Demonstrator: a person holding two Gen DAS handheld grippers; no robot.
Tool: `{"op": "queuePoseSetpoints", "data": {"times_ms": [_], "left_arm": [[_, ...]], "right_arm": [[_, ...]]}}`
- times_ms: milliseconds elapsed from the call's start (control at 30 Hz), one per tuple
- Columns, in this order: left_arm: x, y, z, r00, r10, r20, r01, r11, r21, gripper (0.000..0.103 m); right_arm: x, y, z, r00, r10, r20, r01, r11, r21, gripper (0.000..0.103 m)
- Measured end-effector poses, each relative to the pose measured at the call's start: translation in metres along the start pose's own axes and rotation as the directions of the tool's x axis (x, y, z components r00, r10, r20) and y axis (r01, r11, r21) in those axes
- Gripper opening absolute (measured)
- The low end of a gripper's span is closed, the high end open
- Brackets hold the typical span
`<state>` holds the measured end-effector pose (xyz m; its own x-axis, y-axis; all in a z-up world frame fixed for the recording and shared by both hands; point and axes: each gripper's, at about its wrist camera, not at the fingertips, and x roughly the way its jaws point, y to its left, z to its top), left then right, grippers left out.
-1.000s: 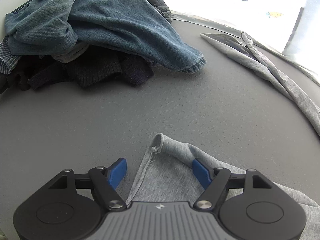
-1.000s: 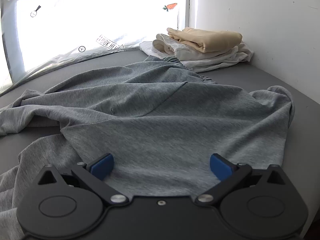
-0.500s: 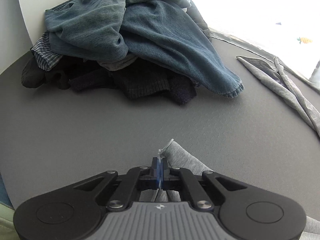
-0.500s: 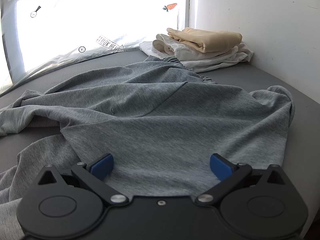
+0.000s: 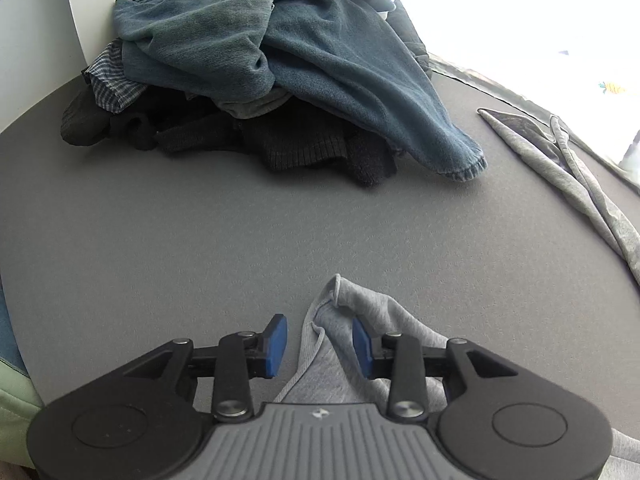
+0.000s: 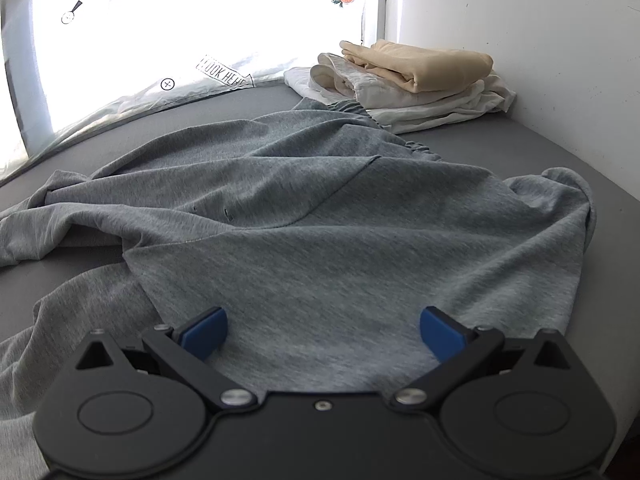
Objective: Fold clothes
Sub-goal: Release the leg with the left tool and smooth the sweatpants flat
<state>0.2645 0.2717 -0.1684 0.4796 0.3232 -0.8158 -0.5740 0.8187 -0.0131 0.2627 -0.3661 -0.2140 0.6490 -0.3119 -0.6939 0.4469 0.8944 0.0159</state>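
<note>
In your left wrist view, the left hand-held gripper (image 5: 319, 341) has just been opening; its blue pads (image 5: 277, 340) now stand apart with a corner of the grey garment (image 5: 352, 316) lying between them, unclamped, on the grey desk (image 5: 200, 248). Beyond sits a heap of unfolded clothes (image 5: 280, 80). In your right wrist view, the right hand-held gripper (image 6: 323, 330) is spread wide over the grey garment (image 6: 320, 220), gripping nothing. A folded stack (image 6: 416, 76) rests by the wall at the far corner.
</note>
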Motion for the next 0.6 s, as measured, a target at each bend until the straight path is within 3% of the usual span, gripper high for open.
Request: {"op": "queuePoseSetpoints", "data": {"times_ms": [167,333,467,600], "left_arm": [[-0.021,-0.039,-0.027,0.998,-0.058,-0.003,0.058,0.994,0.097,0.065],[-0.029,-0.075,-0.052,0.996,-0.081,-0.047,0.088,0.980,0.179,0.075],[-0.024,-0.094,-0.067,0.994,-0.059,-0.096,0.078,0.975,0.209,0.079],[-0.016,-0.099,-0.072,0.989,-0.039,-0.141,0.065,0.982,0.179,0.080]], "right_arm": [[0.004,-0.005,0.015,0.991,0.056,-0.118,-0.062,0.997,-0.048,0.103],[0.002,-0.008,0.018,0.981,0.123,-0.150,-0.139,0.985,-0.102,0.100],[-0.008,-0.009,0.027,0.979,0.176,-0.106,-0.190,0.971,-0.144,0.097],[-0.015,-0.008,0.045,0.977,0.211,-0.031,-0.213,0.959,-0.189,0.095]]}}
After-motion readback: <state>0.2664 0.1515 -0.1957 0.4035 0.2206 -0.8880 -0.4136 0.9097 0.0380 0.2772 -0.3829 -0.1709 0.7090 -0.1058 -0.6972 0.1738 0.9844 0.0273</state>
